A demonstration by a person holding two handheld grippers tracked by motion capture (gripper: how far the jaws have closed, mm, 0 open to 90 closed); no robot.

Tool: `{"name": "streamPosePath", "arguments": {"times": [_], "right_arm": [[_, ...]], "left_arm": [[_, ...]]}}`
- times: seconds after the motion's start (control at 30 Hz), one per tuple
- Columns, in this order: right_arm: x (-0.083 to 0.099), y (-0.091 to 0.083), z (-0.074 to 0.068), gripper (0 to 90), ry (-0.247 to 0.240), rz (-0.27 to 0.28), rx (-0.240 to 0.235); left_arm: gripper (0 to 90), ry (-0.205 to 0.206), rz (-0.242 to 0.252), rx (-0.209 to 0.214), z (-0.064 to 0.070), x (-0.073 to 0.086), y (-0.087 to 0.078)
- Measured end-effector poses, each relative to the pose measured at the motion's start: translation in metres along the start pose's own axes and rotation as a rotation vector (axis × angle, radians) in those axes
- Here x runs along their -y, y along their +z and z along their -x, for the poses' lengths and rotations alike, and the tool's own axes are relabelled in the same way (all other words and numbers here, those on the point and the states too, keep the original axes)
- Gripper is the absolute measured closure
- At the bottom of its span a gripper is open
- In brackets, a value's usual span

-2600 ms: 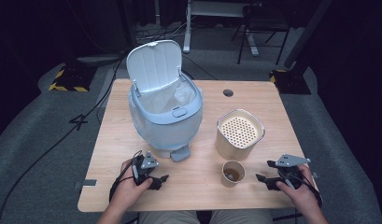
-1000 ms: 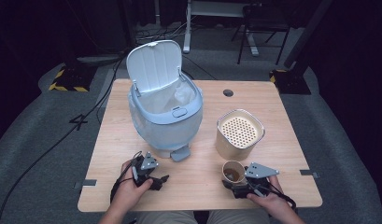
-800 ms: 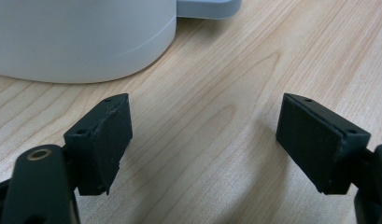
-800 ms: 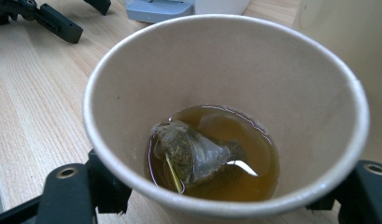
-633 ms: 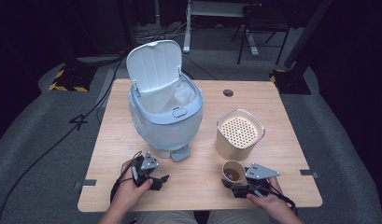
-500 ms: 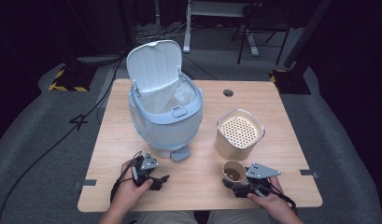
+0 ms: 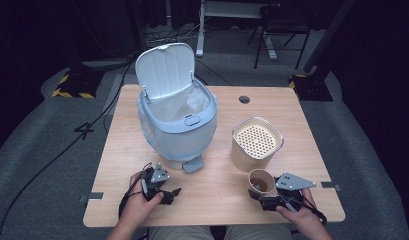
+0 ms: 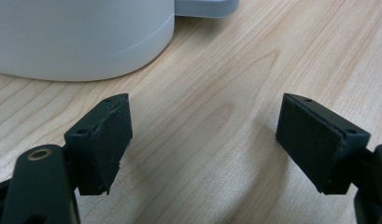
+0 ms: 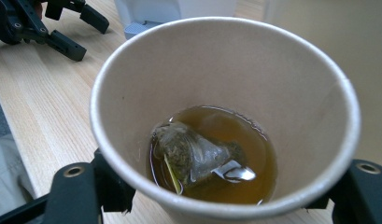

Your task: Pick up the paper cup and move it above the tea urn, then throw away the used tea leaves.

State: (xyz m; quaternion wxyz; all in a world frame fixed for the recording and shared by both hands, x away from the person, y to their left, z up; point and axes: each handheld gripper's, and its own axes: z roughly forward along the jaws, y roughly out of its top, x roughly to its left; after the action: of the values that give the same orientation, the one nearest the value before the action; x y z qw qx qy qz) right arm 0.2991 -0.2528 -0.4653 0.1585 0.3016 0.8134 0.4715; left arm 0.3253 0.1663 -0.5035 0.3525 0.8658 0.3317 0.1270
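- Since the earliest frame, the right gripper (image 7: 266, 199) had travelled from the table's near right edge leftward to the paper cup (image 7: 261, 181); over the last half second it barely shifted.
- Its jaws stood either side of the cup's lower wall, the cup sitting between them; whether they pressed it or merely flanked it could not be told.
- That cup, a tan cardboard cone with a rolled rim, stood on the near right of the wooden table (image 7: 312, 150), just in front of the beige canister (image 7: 256, 143).
- Inside it lay brown tea and a soggy, translucent pyramid tea bag (image 9: 191, 156), half sunk.
- The canister was rounded-square, its top a perforated grid of small holes.
- Left gripper (image 7: 164, 192) kept to the near left as before, resting on the pale, grained wood with its matte black jaws released and wide apart around nothing.
- Just beyond it stood the smooth blue-grey plastic bin (image 7: 177, 130), lid raised upright, a thin white liner inside and a foot pedal (image 7: 193, 164) at its near base.
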Motion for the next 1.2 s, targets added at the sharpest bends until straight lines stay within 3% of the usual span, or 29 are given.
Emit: {"name": "streamPosePath", "arguments": {"times": [0.37,0.53,0.6,0.9,1.2], "right_arm": [[-0.019,-0.028,0.017,30.7,0.021,0.008,0.046],[-0.031,-0.037,0.025,30.7,0.018,0.003,0.028],[-0.036,-0.04,0.029,30.8,0.023,-0.007,0.014],[-0.066,-0.058,0.043,30.8,0.021,0.014,0.045],[-0.099,-0.061,0.065,30.8,-0.008,0.025,0.073]], "left_arm": [[18.3,-0.001,-0.002,0.011,0.0,0.0,0.0],[18.1,0.004,-0.002,0.015,-0.001,-0.001,0.0],[18.0,0.006,-0.002,0.019,-0.001,-0.001,0.001],[17.6,0.012,-0.004,0.024,-0.002,-0.001,0.001],[17.6,0.012,-0.004,0.023,-0.002,-0.001,0.001]]}}
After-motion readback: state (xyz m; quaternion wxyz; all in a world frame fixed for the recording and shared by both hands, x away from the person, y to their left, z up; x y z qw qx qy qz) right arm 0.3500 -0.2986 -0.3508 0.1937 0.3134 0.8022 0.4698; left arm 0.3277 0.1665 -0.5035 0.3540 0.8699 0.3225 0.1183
